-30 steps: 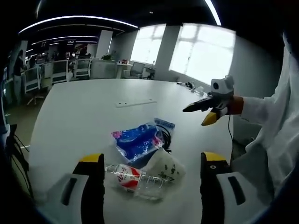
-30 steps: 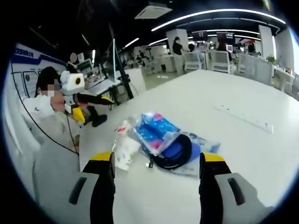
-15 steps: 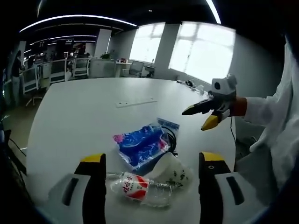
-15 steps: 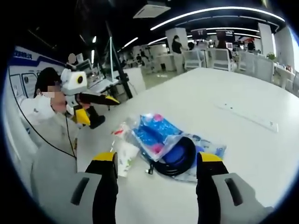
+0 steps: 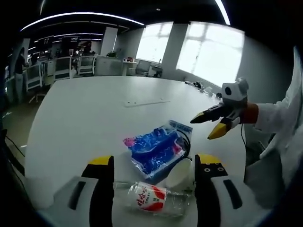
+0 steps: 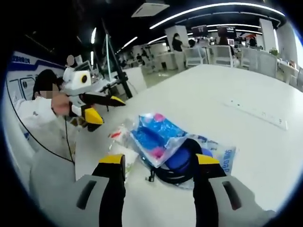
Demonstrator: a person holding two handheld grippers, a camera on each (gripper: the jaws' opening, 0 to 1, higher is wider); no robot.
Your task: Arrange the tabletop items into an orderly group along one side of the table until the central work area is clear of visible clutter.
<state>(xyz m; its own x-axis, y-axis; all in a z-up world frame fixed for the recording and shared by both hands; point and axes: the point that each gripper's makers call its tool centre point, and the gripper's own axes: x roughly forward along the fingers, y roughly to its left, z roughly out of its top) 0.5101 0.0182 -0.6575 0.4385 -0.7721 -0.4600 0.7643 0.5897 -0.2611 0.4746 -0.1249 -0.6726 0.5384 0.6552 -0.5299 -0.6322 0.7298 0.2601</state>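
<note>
Now both tools open; left tool [image 5: 148,189] has dropped closer over bottle [image 5: 152,198]

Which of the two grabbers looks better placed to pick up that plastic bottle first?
Probably the left gripper: the bottle lies on its side right between its open jaws. The right gripper faces the blue bag and black cable instead.

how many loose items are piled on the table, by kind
plastic bottle: 1
blue printed bag: 1
white paper cup: 1
bagged black cable coil: 1
total: 4
</note>
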